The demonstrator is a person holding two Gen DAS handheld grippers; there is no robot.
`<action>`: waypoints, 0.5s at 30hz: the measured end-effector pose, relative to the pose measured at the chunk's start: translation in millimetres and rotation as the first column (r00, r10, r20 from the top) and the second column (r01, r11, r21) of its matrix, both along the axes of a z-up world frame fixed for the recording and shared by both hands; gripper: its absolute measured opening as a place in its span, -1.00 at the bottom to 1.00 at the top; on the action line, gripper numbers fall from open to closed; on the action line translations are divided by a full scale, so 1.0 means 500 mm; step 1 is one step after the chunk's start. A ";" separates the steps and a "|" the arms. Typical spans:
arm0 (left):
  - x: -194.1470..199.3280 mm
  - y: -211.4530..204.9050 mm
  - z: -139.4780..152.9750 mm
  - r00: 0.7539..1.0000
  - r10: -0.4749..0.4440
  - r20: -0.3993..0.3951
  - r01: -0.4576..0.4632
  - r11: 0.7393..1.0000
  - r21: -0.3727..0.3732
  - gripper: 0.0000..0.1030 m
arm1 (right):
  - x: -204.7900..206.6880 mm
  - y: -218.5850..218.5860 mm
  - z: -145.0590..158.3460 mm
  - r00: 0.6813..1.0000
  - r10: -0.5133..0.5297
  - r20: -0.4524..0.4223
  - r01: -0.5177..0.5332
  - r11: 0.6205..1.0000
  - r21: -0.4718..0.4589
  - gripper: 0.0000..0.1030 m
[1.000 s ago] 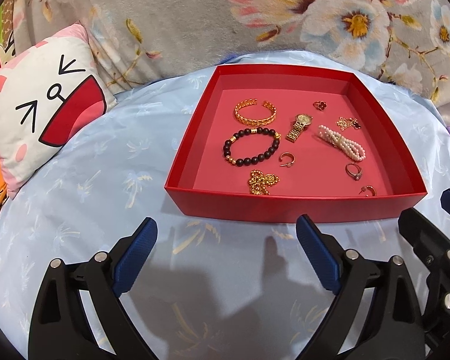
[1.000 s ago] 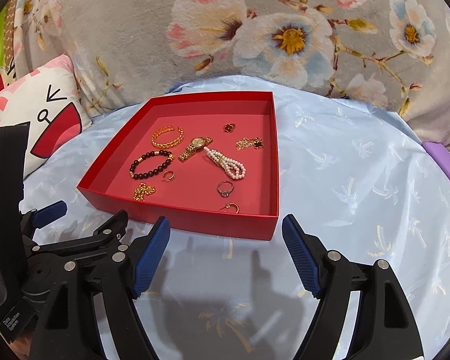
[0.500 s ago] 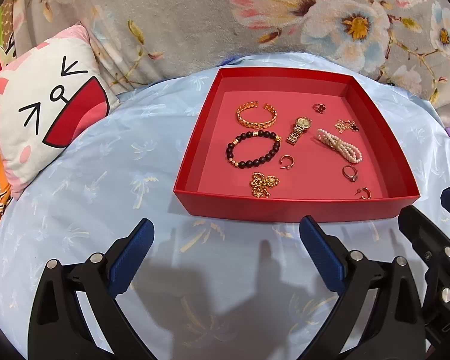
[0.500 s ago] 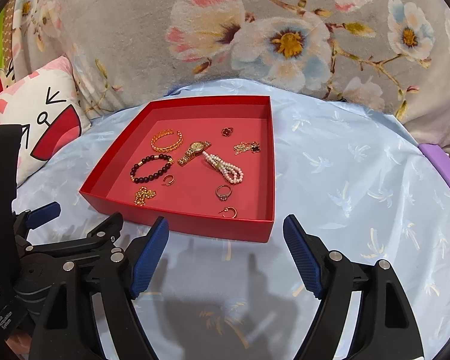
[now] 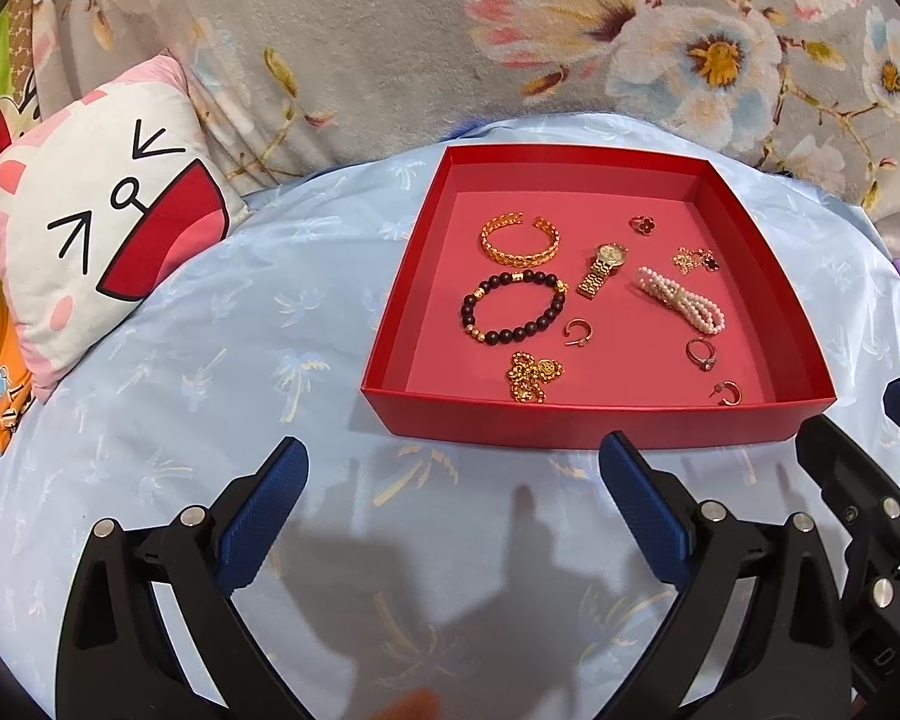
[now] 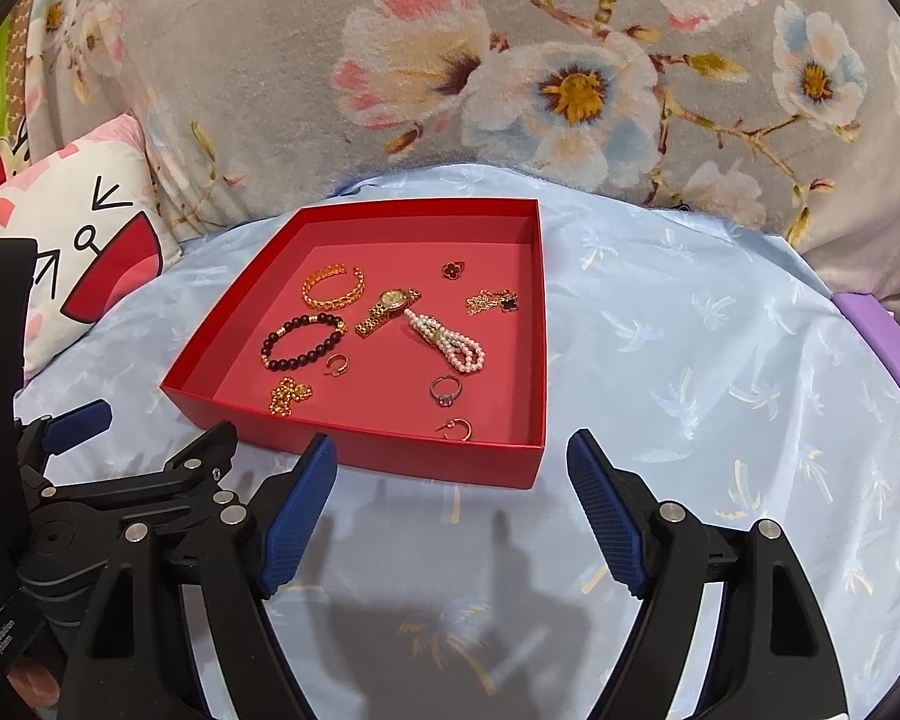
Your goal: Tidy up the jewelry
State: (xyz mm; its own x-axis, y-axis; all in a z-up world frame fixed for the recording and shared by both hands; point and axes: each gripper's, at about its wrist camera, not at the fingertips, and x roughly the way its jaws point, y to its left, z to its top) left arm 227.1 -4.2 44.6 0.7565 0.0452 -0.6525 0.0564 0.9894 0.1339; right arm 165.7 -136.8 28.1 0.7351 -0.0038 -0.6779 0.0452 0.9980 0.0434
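red tray on the blue bedsheet, holds all jewelry; stiff, light | beaded bracelet rigid loop, pinch across beads | pearl strands slippery, limp; take at gold clasp | ring tiny, hard, apt to skid | left gripper, right gripper: jaws wide apart, empty, short of tray

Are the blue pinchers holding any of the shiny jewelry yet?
No. The left gripper and right gripper are both open, short of the red tray.
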 end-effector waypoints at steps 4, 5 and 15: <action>-0.004 0.001 0.004 1.000 0.001 0.015 -0.001 1.000 0.018 0.85 | -0.002 0.002 0.002 1.000 0.001 0.003 -0.001 1.000 -0.004 0.50; -0.004 0.001 0.004 1.000 0.001 0.016 -0.002 1.000 0.021 0.85 | -0.002 0.003 0.002 1.000 0.002 0.003 -0.002 1.000 -0.006 0.50; -0.003 0.000 -0.003 1.000 -0.003 0.011 0.003 1.000 0.015 0.85 | -0.005 0.007 0.006 1.000 -0.002 0.013 0.002 1.000 -0.026 0.50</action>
State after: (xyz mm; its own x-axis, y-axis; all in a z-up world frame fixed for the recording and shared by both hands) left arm 225.6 -4.0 43.3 0.7636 0.0524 -0.6435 0.0582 0.9870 0.1495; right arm 163.2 -133.5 31.3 0.7441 -0.0223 -0.6677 0.0465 0.9987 0.0184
